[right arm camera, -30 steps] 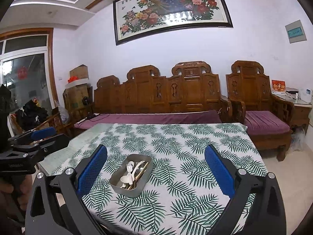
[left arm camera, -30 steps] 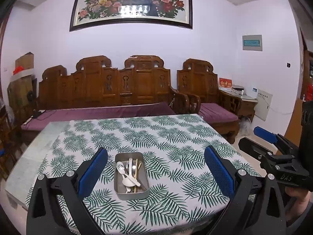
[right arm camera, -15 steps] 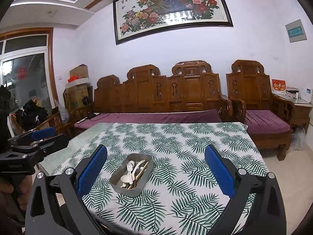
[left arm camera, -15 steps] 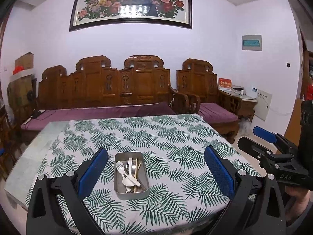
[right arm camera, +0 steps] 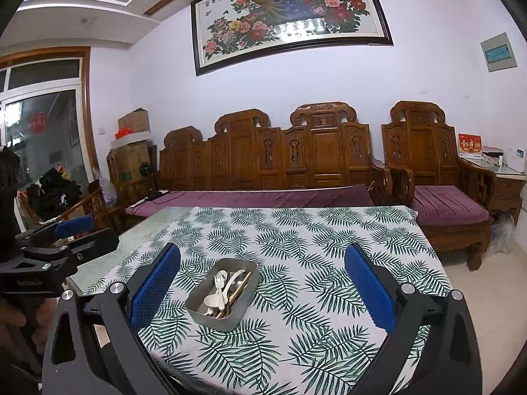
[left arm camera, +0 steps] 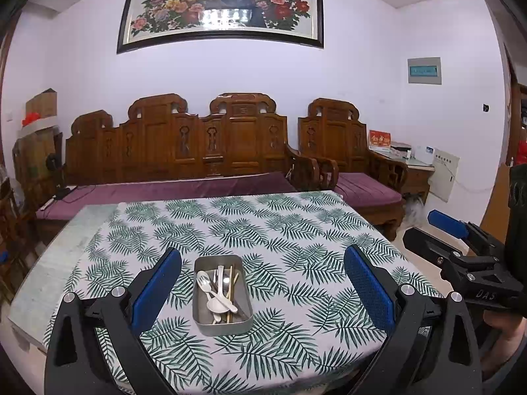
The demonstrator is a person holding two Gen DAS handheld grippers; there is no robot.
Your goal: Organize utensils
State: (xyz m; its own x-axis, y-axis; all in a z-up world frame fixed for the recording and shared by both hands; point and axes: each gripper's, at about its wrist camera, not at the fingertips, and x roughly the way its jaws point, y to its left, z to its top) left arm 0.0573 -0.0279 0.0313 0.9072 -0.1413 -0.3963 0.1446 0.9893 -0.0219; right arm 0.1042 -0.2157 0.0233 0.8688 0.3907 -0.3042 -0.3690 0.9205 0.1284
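A grey metal tray [left arm camera: 201, 324] sits near the front of the table and holds white plastic spoons [left arm camera: 215, 304], a fork and chopsticks. It also shows in the right wrist view [right arm camera: 197, 309]. My left gripper [left arm camera: 263, 288] is open and empty, held above the table's front edge with the tray between its blue pads. My right gripper [right arm camera: 263, 288] is open and empty, a little to the right of the tray. Each gripper shows at the edge of the other's view.
The table [left arm camera: 296, 230] has a white cloth with green fern leaves; a bare marble strip [left arm camera: 49, 279] shows along its left side. A carved wooden sofa [left arm camera: 197, 151] and armchair [left arm camera: 346, 164] with purple cushions stand behind it.
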